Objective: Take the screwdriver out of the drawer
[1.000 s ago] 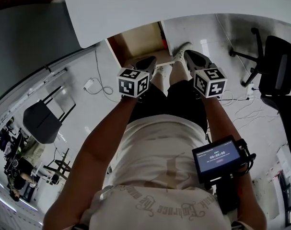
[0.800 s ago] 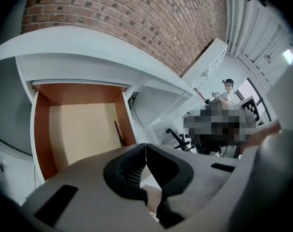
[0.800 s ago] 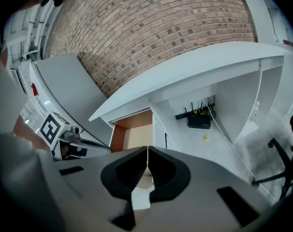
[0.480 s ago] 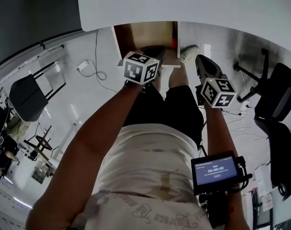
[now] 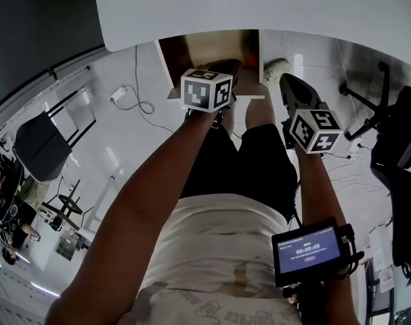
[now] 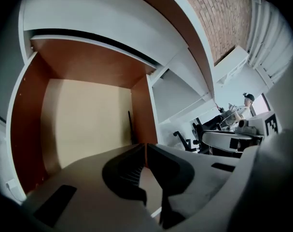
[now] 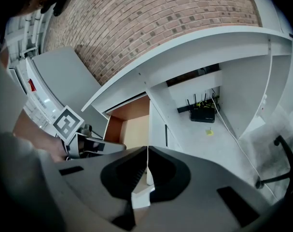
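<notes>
The drawer (image 5: 204, 49) stands pulled out under the white desk (image 5: 259, 5), its inside brown-walled with a pale bottom (image 6: 83, 124). A thin dark rod (image 6: 132, 127), possibly the screwdriver, lies along the drawer's right wall. My left gripper (image 5: 225, 68) reaches over the drawer's front edge, and its jaws (image 6: 146, 146) are shut with nothing between them. My right gripper (image 5: 287, 81) hangs to the right of the drawer above the floor, shut and empty (image 7: 147, 151). In the right gripper view the left gripper (image 7: 74, 129) shows in front of the drawer (image 7: 134, 124).
Black office chairs (image 5: 395, 134) stand at the right and another chair (image 5: 39, 144) at the left. A cable with a plug (image 5: 118, 93) lies on the floor. A black router (image 7: 202, 113) sits under the desk. A small screen (image 5: 308, 249) is strapped to the person's right forearm.
My left gripper has moved forward from above the person's legs to the drawer's front edge. The right gripper has shifted slightly right and stays beside the drawer.
</notes>
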`<state>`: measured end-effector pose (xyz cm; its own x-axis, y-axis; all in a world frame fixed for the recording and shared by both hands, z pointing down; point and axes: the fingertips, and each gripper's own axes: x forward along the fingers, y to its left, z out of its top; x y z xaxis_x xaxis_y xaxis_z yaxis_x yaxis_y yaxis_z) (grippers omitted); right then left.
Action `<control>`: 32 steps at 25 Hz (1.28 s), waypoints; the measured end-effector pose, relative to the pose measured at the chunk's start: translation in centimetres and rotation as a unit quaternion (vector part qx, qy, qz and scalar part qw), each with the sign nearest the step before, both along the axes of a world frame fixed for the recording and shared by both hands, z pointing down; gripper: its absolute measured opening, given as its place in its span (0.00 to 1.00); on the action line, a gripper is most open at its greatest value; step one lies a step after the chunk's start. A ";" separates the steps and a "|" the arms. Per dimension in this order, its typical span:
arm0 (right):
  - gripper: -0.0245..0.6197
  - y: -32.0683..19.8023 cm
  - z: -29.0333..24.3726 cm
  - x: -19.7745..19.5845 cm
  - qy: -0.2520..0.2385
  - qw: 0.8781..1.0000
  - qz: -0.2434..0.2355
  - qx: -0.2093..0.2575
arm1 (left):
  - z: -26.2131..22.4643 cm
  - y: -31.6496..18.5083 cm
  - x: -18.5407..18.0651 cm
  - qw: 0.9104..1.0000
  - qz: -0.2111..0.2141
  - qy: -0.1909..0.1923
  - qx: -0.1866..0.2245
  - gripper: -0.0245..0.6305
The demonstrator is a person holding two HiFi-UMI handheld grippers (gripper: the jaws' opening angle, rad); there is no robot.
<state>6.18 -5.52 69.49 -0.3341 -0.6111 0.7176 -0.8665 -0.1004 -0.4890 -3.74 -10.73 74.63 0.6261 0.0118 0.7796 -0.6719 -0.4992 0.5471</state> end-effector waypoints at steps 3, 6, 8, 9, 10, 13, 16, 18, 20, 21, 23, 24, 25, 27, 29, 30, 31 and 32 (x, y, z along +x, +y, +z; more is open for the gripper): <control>0.07 0.3 0.5 0.0 -0.002 1.000 -0.003 0.000 | 0.5 0.2 0.6 1.000 0.017 -0.004 0.004 0.07; 0.07 0.4 0.3 -0.1 -0.002 1.000 -0.004 0.001 | 0.3 0.1 1.3 0.999 0.042 -0.008 0.010 0.07; 0.08 0.6 0.4 0.0 -0.003 1.000 0.002 0.000 | 0.4 -0.3 1.9 0.999 0.043 -0.008 0.008 0.07; 0.08 0.7 0.4 0.2 -0.003 1.000 0.006 0.000 | 0.5 -0.6 2.2 0.999 0.039 -0.006 0.004 0.07; 0.07 0.7 0.5 0.3 -0.004 1.000 0.009 -0.001 | 0.6 -0.8 2.4 0.999 0.033 -0.004 -0.001 0.07; 0.08 1.0 0.6 0.6 -0.006 1.000 0.015 -0.002 | 1.1 -1.1 2.8 1.000 0.024 -0.010 -0.011 0.07; 0.07 0.9 0.5 0.7 -0.007 1.000 0.019 -0.001 | 1.4 -1.2 2.9 0.999 0.036 -0.021 -0.004 0.07; 0.08 0.8 0.5 0.7 -0.008 1.000 0.022 -0.001 | 1.5 -1.5 2.9 0.999 0.036 -0.025 -0.001 0.07; 0.07 0.8 0.4 0.5 -0.013 1.000 0.023 -0.001 | 1.9 -1.7 2.9 0.999 0.030 -0.027 -0.001 0.07; 0.08 0.9 0.4 0.4 -0.015 1.000 0.022 -0.001 | 2.0 -1.8 3.0 0.999 0.030 -0.027 0.000 0.07; 0.08 1.0 0.4 0.2 -0.018 1.000 0.022 -0.001 | 2.4 -1.9 3.3 0.999 0.030 -0.024 0.000 0.12; 0.08 1.1 0.4 0.2 -0.019 1.000 0.023 -0.001 | 2.6 -1.9 3.4 0.999 0.028 -0.022 -0.003 0.16; 0.08 1.3 0.4 0.2 -0.018 1.000 0.024 -0.002 | 2.8 -2.0 3.5 0.999 0.024 -0.021 -0.006 0.17; 0.08 1.5 0.5 0.2 -0.017 0.999 0.027 -0.005 | 3.1 -2.1 3.5 1.000 0.018 -0.019 -0.012 0.17; 0.08 1.5 0.5 0.3 -0.017 0.999 0.029 -0.008 | 3.4 -2.2 3.5 0.999 0.017 -0.023 -0.014 0.18; 0.07 1.5 0.5 0.2 -0.017 0.999 0.029 -0.009 | 3.6 -2.3 3.4 0.999 0.016 -0.025 -0.015 0.18; 0.08 1.6 0.5 0.2 -0.017 0.999 0.028 -0.010 | 3.8 -2.4 3.3 0.999 0.013 -0.026 -0.016 0.18; 0.07 1.6 0.6 0.2 -0.016 0.999 0.028 -0.010 | 4.1 -2.5 3.3 0.999 0.010 -0.026 -0.018 0.18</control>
